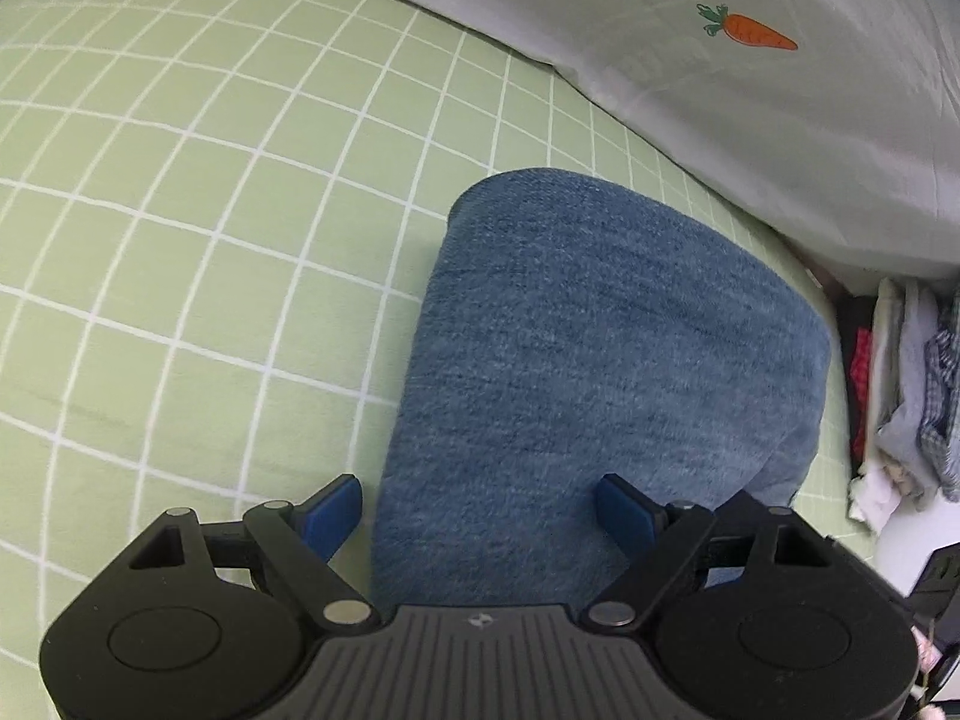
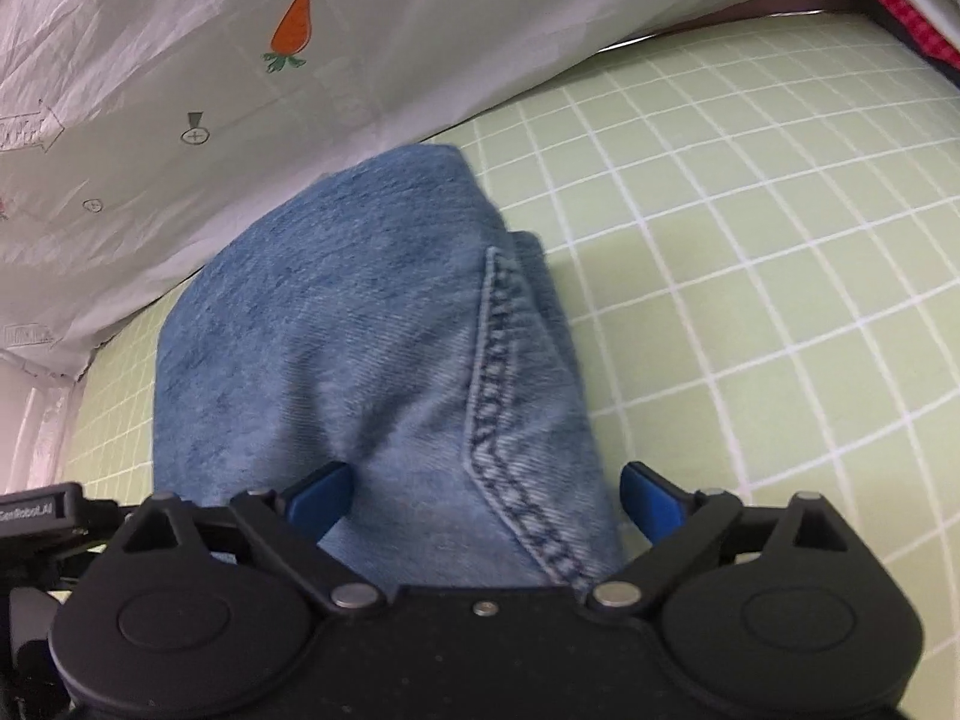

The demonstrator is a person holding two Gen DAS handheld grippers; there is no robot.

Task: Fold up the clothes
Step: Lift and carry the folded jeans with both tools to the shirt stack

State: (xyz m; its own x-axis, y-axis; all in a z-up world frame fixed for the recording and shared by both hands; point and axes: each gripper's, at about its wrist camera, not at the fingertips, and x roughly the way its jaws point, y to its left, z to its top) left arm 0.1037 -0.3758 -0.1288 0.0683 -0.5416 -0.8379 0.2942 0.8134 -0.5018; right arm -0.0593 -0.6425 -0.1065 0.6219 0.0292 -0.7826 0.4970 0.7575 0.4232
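Folded jeans lying flat on bed, long axis running away toward pillow. Left claw and right claw both released, straddling near end.

My matt black plastic left gripper faces coarse blue denim jeans lying on a smooth green-checked cotton sheet.

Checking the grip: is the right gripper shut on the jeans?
No: the right gripper is open, its blue fingers spread either side of the jeans.
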